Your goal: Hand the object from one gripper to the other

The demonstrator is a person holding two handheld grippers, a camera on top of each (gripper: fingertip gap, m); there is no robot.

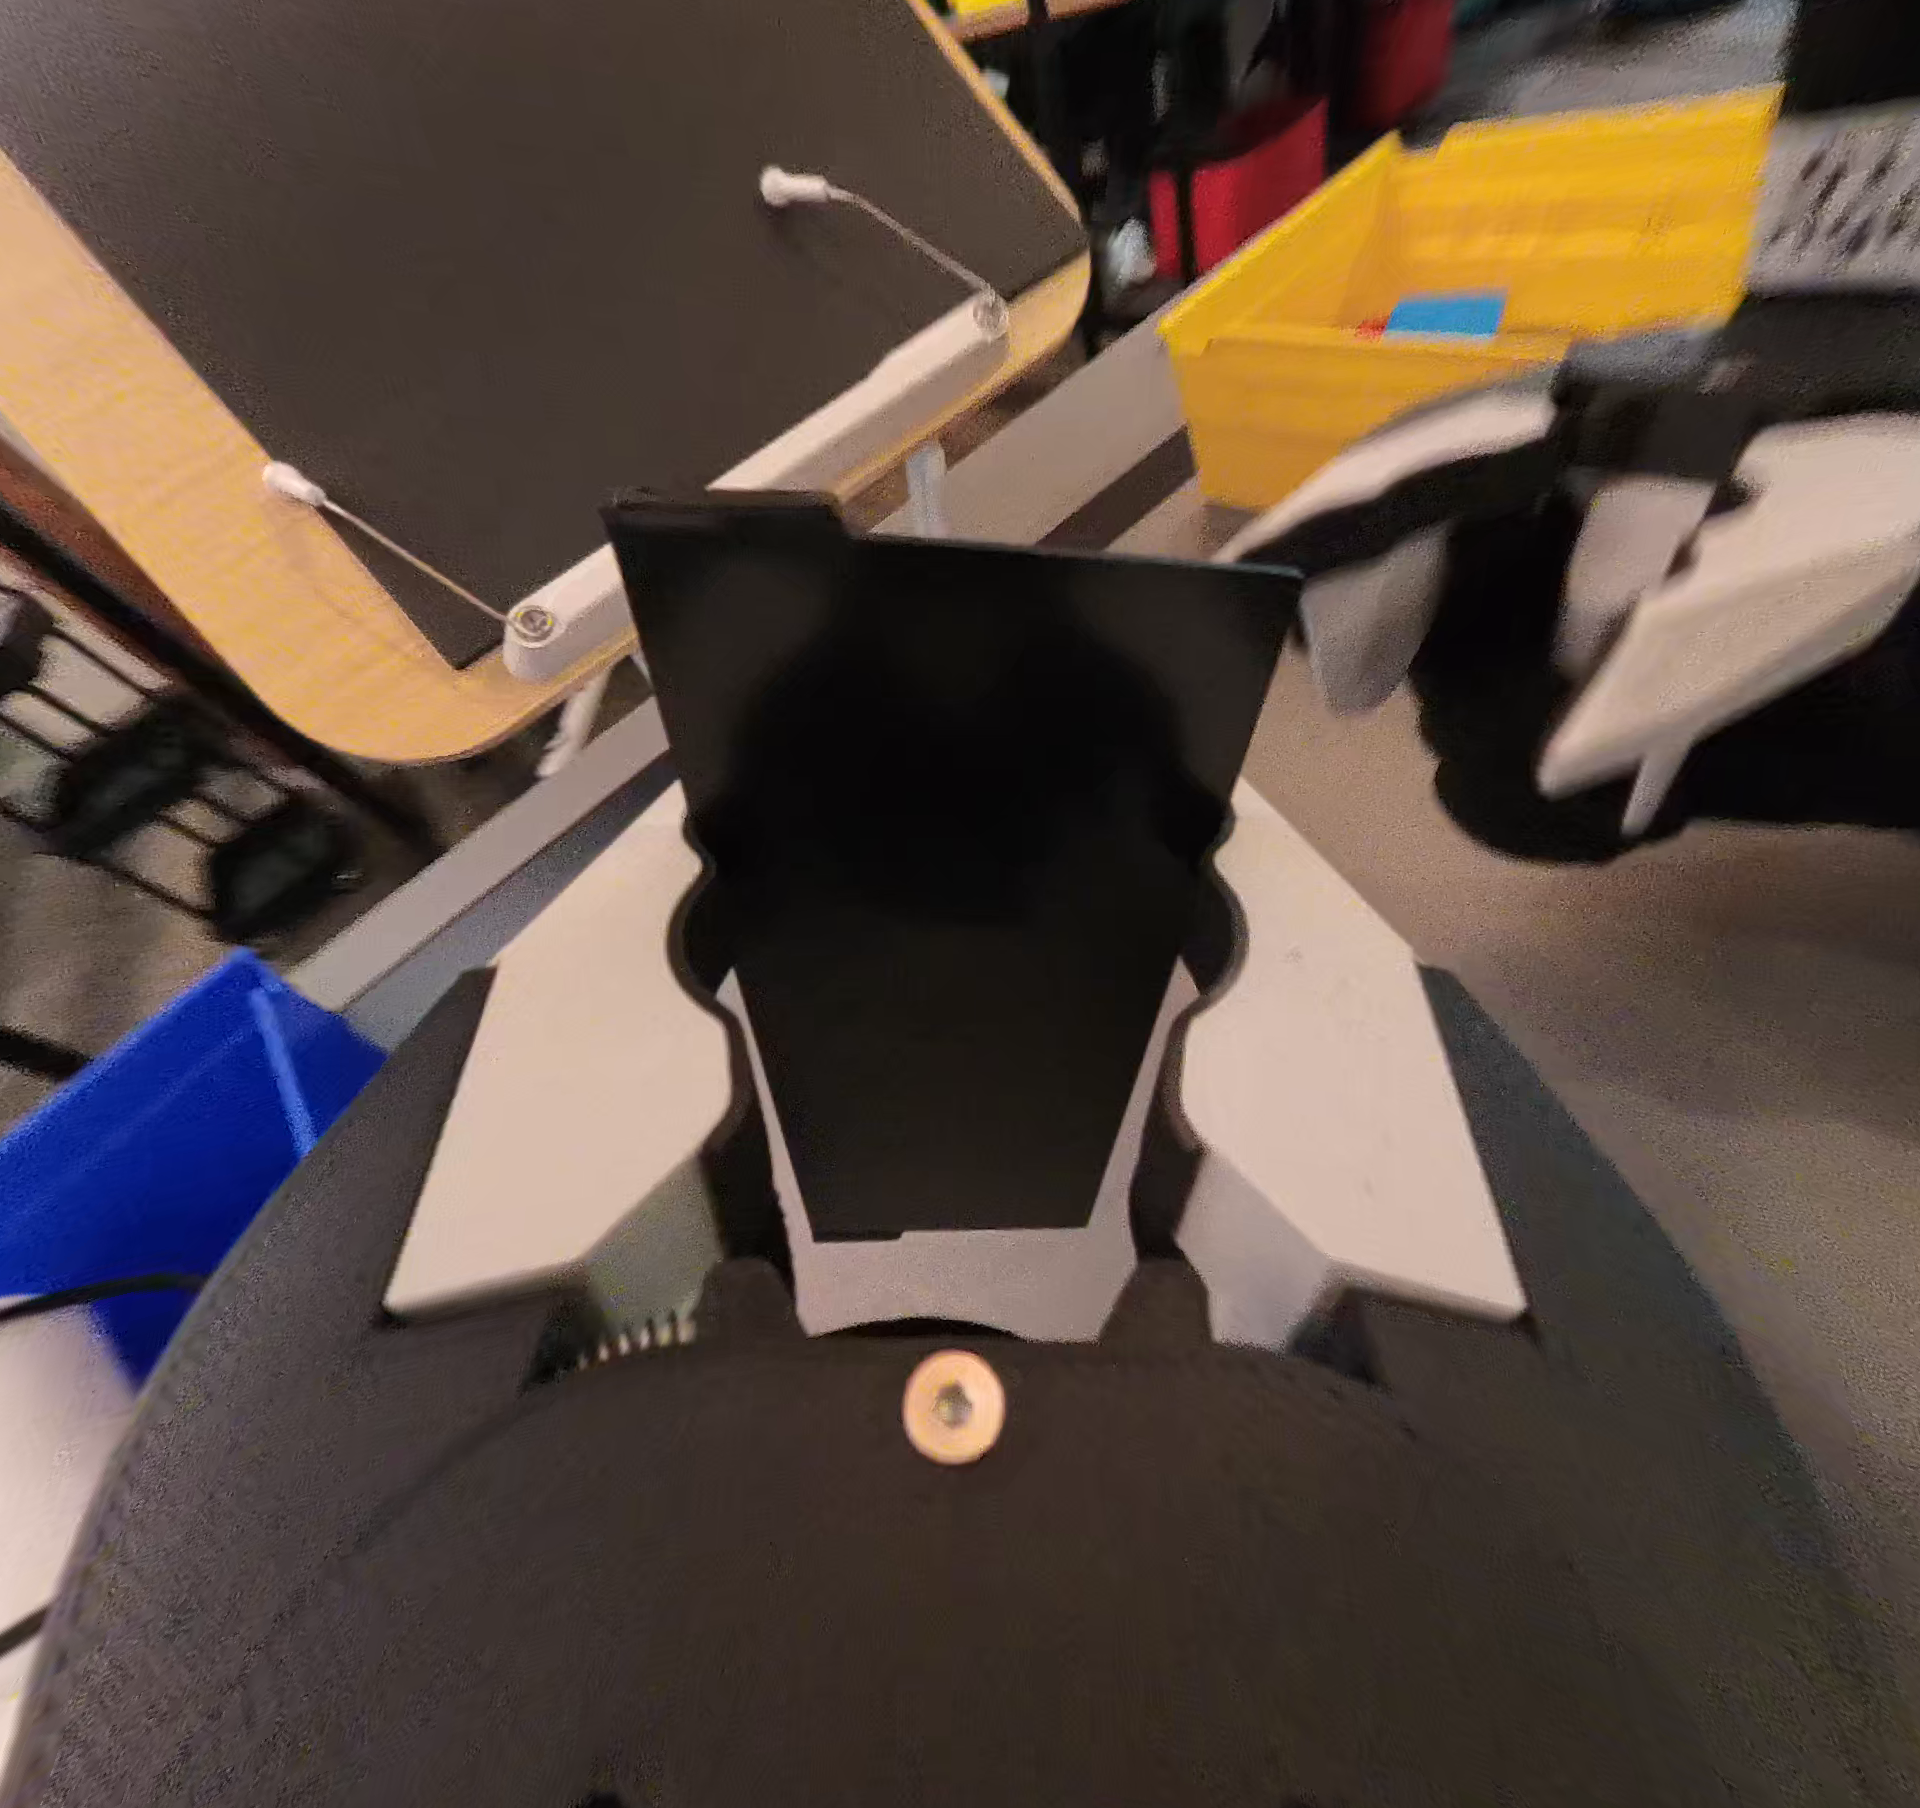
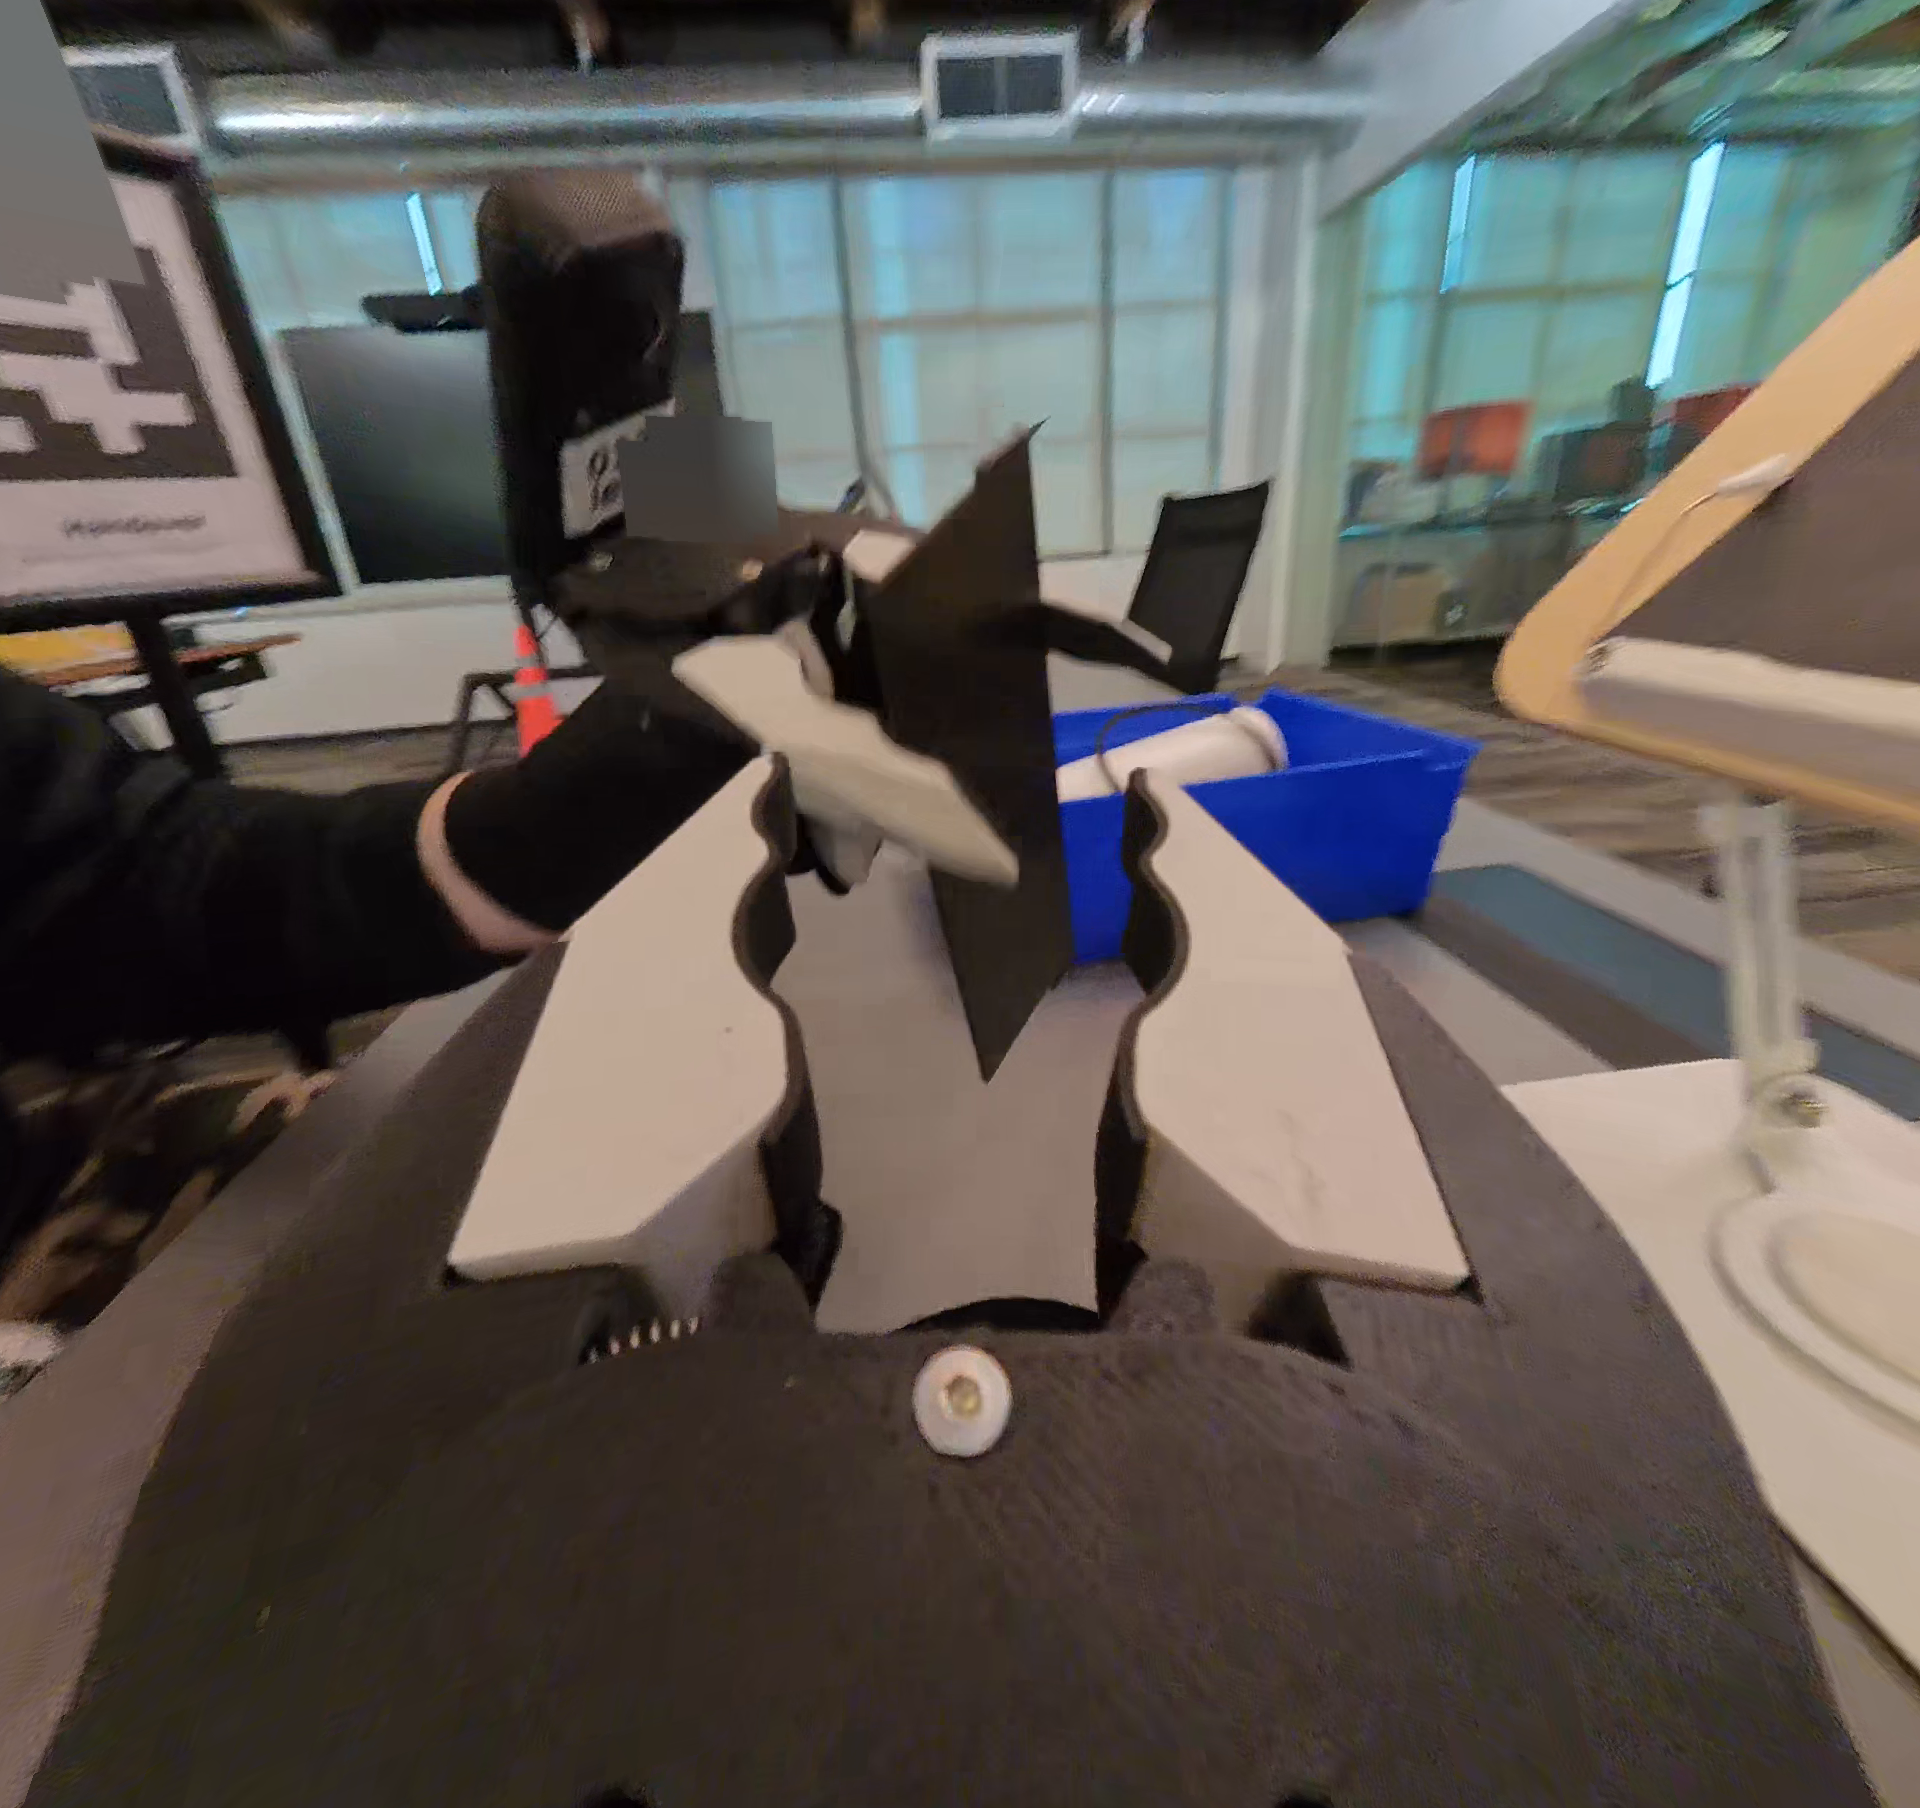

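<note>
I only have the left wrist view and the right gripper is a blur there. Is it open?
Observer: Yes. The right gripper is open, fingers wide apart.
Operator: Plate between them yet?
Observer: The black plate is tilted, and its lower corner seems to point down into the gap. Neither pad looks to touch it.
Operator: Anything in the blue bin? I only see its outside.
Observer: The blue bin holds a white rounded object with a thin black cable on it.

Big windows [image 2: 987,356], grey floor [image 1: 1558,927].
</note>
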